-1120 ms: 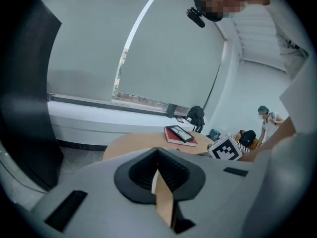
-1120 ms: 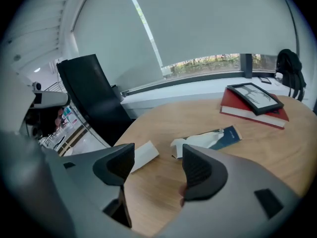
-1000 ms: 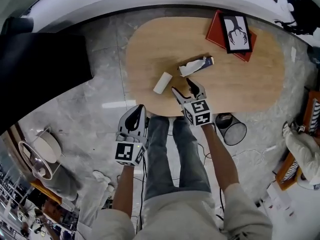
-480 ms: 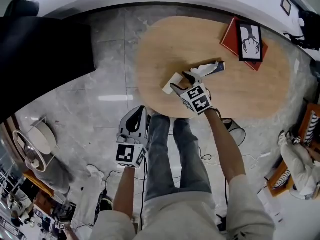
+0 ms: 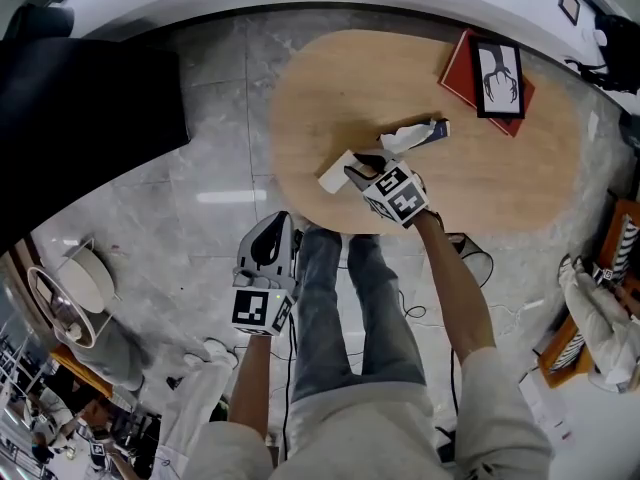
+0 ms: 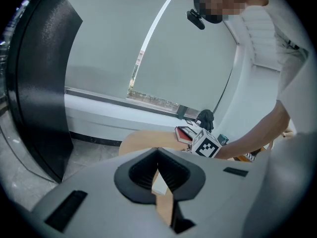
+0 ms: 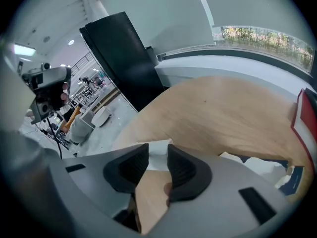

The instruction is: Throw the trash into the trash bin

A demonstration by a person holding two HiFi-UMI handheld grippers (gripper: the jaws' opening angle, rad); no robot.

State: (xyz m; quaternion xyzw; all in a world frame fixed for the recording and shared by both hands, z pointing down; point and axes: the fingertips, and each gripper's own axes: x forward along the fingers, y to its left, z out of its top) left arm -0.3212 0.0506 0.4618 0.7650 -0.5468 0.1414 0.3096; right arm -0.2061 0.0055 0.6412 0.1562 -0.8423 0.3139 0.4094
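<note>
A white paper roll (image 5: 333,172) lies near the front edge of the oval wooden table (image 5: 330,78). My right gripper (image 5: 359,169) reaches down onto it. Its jaws are closing, and in the right gripper view the roll (image 7: 156,146) fills the gap of the right gripper (image 7: 157,158), touching both pads. A crumpled white wrapper with a dark blue end (image 5: 410,135) lies just behind it, also seen as the wrapper (image 7: 265,166). The wire trash bin (image 5: 478,264) stands on the floor under the table edge, partly hidden by my right arm. My left gripper (image 5: 271,230) hangs over the floor, shut and empty (image 6: 157,153).
A red book with a framed picture (image 5: 495,73) on it lies at the table's far right. A black cabinet (image 5: 80,118) stands at the left. My legs (image 5: 350,308) are under the front of the table. A round white stool (image 5: 75,288) is on the marble floor, lower left.
My right gripper moved forward and left across the table, tipped down onto the white roll, and its jaws closed in around it. The left gripper has hardly moved.
</note>
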